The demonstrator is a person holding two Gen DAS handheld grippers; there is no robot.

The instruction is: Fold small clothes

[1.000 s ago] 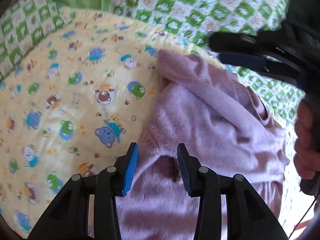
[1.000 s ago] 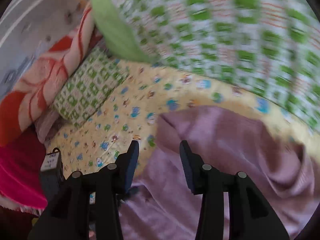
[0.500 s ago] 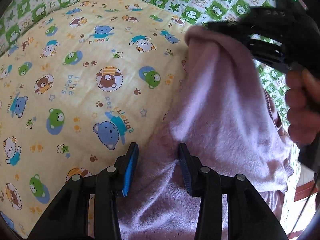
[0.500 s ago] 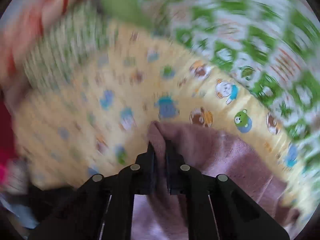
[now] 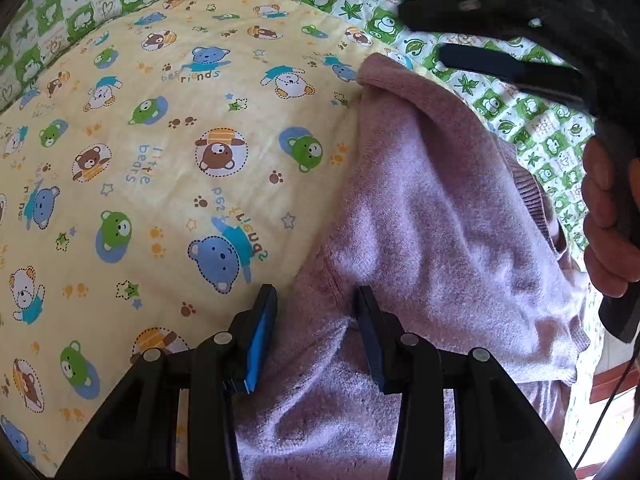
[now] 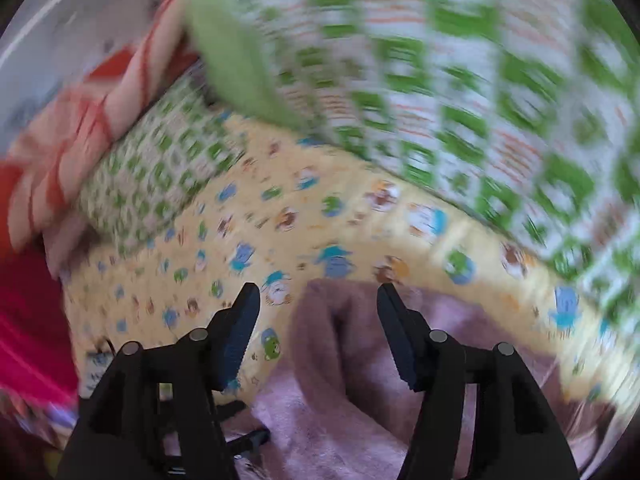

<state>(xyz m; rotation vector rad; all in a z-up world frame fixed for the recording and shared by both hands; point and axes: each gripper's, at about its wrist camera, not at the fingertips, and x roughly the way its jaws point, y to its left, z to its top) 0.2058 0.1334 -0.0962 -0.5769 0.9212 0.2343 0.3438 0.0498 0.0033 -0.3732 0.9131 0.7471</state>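
A lilac knit garment [image 5: 440,220] lies on a yellow bear-print quilt [image 5: 160,168], one flap folded over onto itself. My left gripper [image 5: 316,304] stands partly open over the garment's near left edge, with cloth lying between its blue pads, which do not press on it. At the top right of the left wrist view my right gripper [image 5: 424,38] hovers just beyond the flap's far corner [image 5: 374,74]. Its jaws are opening. In the blurred right wrist view the right gripper [image 6: 316,300] has that folded corner [image 6: 332,344] loose between its fingers.
A green-and-white checked blanket [image 5: 520,120] borders the quilt at the back and right. A red-and-white striped cloth [image 6: 80,140] lies at the far left. A person's hand [image 5: 604,216] holds the right gripper's handle. A cable hangs at the lower right.
The right gripper shut on the garment's corner, carried it across, then opened and let it go; the flap now lies folded over. The left gripper sank a little, then stayed still.
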